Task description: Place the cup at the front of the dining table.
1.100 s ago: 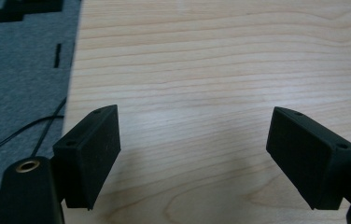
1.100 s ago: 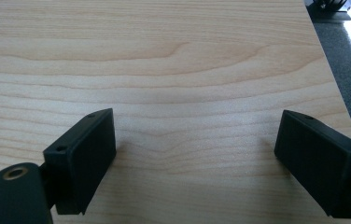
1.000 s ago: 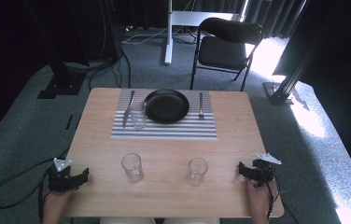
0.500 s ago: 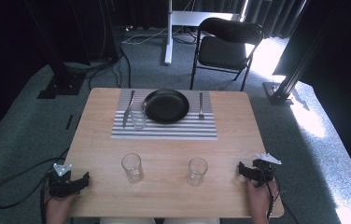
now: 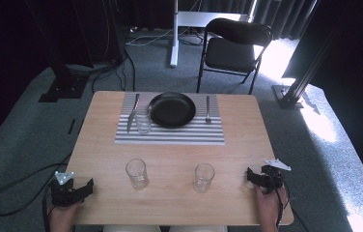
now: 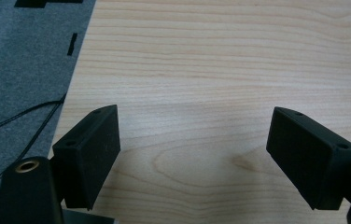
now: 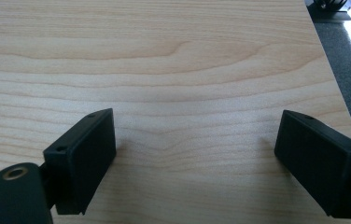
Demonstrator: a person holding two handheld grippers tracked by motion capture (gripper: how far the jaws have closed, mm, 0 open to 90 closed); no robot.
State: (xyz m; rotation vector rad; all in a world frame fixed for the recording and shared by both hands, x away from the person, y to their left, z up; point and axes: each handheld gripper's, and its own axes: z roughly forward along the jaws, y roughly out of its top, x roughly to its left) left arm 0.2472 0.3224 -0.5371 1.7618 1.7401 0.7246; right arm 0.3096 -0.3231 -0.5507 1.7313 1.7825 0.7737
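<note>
Left gripper (image 5: 73,192): jaws spread wide, holding nothing, at the table's (image 5: 237,145) near left corner, left of the near-left glass.
Near-left glass (image 5: 136,173): upright, untouched, well short of the striped mat.
Near-right glass (image 5: 203,177): upright, apart from both grippers.
Right gripper (image 5: 262,177): jaws spread wide, holding nothing, right of that glass, near the table's edge.
Striped mat (image 5: 170,134): already carries plate, cutlery and one glass.
Progress: judged barely begun; no grasp yet.

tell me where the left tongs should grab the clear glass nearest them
Grip the clear glass tumbler across its side wall, around mid-height. Bring the open left tongs in level from the glass's left: it stands upright on the wooden table, round-walled, with bare tabletop between them.
</note>
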